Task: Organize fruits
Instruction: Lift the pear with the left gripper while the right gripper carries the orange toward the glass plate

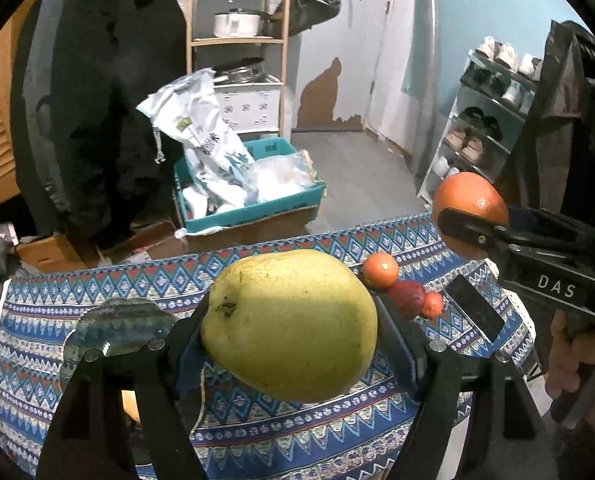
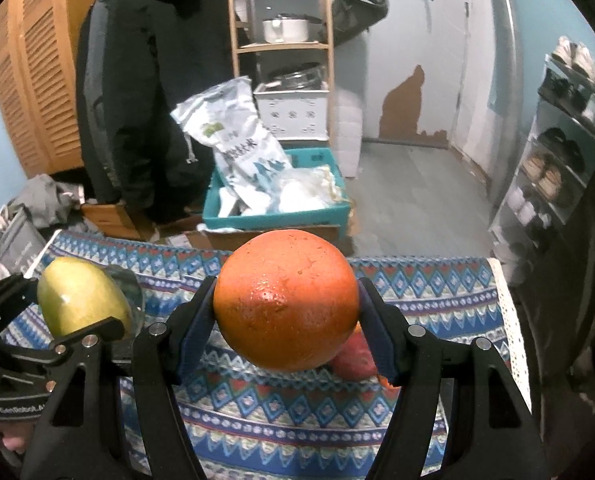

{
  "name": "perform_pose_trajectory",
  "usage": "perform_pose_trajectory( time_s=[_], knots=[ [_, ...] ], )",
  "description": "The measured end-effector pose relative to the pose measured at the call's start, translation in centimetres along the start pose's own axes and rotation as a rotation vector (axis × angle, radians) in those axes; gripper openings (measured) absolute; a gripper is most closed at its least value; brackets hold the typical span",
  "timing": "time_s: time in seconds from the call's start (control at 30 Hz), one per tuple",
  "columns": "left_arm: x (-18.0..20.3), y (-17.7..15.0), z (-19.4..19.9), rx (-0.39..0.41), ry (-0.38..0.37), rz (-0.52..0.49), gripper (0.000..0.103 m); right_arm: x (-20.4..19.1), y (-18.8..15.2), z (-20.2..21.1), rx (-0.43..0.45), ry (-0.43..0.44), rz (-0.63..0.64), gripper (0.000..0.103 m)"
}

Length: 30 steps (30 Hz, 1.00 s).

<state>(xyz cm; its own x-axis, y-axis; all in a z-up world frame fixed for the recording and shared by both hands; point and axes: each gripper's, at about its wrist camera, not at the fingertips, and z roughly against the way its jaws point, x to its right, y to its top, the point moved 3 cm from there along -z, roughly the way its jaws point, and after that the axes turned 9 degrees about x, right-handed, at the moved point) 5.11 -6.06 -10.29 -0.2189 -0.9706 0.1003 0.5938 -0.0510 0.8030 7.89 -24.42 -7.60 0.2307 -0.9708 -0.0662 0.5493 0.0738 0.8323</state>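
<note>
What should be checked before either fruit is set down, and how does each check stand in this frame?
1. Left gripper clamps the pear on both sides: ok.
2. Right gripper clamps the big orange on both sides: ok.
3. Both fruits clear of the patterned cloth: ok.
4. Glass dish free to receive fruit: cannot tell, the grippers partly hide it.
5. Small orange and red fruit lying loose on the cloth: not ok, unsorted.
6. Phone out of the drop zone: cannot tell.
</note>
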Motion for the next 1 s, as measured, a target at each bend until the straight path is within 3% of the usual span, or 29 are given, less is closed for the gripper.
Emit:
perform_pose_trajectory(
  time_s=[1.0],
  knots=[
    [-14.5, -1.9, 2.7, 0.007, 0.193, 0.181, 0.078, -14.6, 1.6, -7.4, -0.067, 0.184, 0.113, 0.068]
  ],
)
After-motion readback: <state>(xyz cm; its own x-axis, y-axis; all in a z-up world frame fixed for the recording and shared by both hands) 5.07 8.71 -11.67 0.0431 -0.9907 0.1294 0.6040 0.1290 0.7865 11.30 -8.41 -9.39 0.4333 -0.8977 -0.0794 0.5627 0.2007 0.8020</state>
